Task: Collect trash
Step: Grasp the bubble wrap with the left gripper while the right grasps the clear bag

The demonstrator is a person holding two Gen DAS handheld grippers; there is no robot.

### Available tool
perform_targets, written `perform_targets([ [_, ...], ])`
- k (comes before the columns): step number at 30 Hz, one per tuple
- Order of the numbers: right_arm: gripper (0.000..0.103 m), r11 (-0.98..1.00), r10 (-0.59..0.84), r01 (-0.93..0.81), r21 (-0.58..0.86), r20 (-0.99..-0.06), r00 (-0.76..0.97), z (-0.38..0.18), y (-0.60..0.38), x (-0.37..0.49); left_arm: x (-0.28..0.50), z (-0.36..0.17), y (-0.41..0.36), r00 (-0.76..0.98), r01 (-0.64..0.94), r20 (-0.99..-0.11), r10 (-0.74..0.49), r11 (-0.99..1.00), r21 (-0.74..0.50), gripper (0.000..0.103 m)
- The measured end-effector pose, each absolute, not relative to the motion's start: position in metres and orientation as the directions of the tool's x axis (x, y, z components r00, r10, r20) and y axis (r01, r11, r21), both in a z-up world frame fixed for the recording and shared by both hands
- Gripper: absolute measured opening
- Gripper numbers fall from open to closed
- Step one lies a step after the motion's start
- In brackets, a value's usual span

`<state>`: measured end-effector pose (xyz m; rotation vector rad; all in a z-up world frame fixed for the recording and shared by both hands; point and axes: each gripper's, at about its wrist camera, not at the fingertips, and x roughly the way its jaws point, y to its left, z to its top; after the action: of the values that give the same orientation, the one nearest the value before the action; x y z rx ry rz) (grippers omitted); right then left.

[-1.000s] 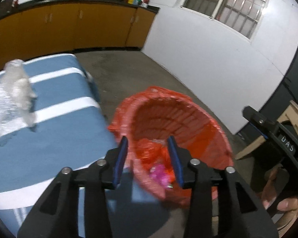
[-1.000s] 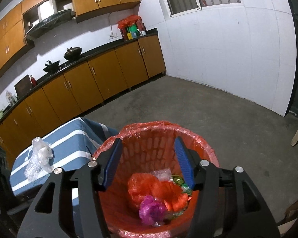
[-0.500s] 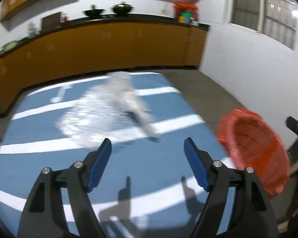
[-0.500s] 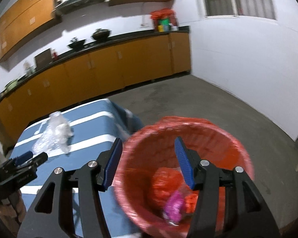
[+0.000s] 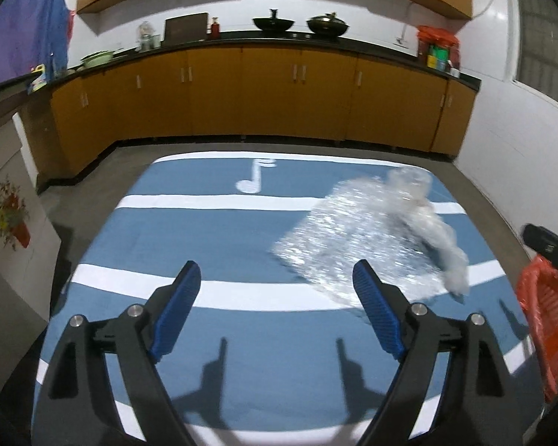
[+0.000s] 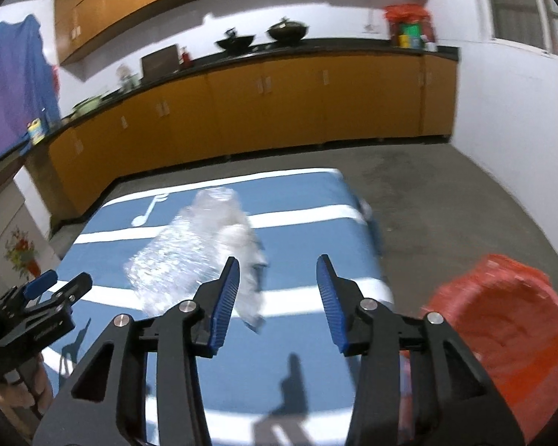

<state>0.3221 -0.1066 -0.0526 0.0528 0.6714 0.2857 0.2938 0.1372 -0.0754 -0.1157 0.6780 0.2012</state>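
A crumpled sheet of clear bubble wrap (image 5: 368, 238) lies on the blue table with white stripes (image 5: 189, 238), toward its right side. It also shows in the right wrist view (image 6: 201, 256). My left gripper (image 5: 275, 297) is open and empty above the table, left of the wrap. My right gripper (image 6: 277, 290) is open and empty, just right of the wrap's near end. The red-lined trash basket (image 6: 502, 338) stands beside the table's right edge and shows at the far right of the left wrist view (image 5: 547, 319).
Orange kitchen cabinets (image 5: 271, 93) with a black counter run along the back wall. A white wall (image 6: 520, 130) is on the right. Grey floor (image 6: 446, 193) lies between table and wall. A low partition with a flower picture (image 5: 11, 219) stands at left.
Both grippers swung left from over the trash basket to the table. The left gripper opened wider. The bubble wrap now lies ahead of both, the basket at the right edge.
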Motion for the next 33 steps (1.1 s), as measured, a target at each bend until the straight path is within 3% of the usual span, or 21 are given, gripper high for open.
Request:
perform_targets([
  [14, 0.042, 0.955, 0.286, -0.246, 0.165, -0.731, 0.62, -0.103, -0.058, 0.387, 0.312, -0.082, 0.155, 0.755, -0.229, -0.641, 0.141, 0.972, -0.055, 0.082],
  [15, 0.038, 0.955, 0.283, -0.251, 0.159, -0.741, 0.608, -0.107, -0.059, 0.386, 0.314, -0.083, 0.154, 0.754, -0.225, -0.643, 0.135, 0.973, -0.06, 0.082],
  [17, 0.015, 0.955, 0.273, -0.259, 0.141, -0.757, 0.593, -0.113, -0.061, 0.384, 0.324, -0.085, 0.151, 0.751, -0.21, -0.65, 0.115, 0.975, -0.071, 0.082],
  [18, 0.012, 0.958, 0.263, -0.256, 0.132, -0.76, 0.595, -0.113, -0.064, 0.382, 0.329, -0.086, 0.148, 0.751, -0.199, -0.652, 0.103, 0.977, -0.076, 0.082],
  [25, 0.009, 0.966, 0.253, -0.205, 0.157, -0.725, 0.64, -0.102, -0.106, 0.358, 0.362, -0.093, 0.123, 0.737, -0.105, -0.676, 0.015, 0.99, -0.093, 0.082],
  [33, 0.009, 0.975, 0.221, -0.17, 0.144, -0.72, 0.658, -0.097, -0.138, 0.338, 0.412, -0.119, 0.086, 0.646, -0.004, -0.763, -0.03, 0.999, -0.042, 0.082],
])
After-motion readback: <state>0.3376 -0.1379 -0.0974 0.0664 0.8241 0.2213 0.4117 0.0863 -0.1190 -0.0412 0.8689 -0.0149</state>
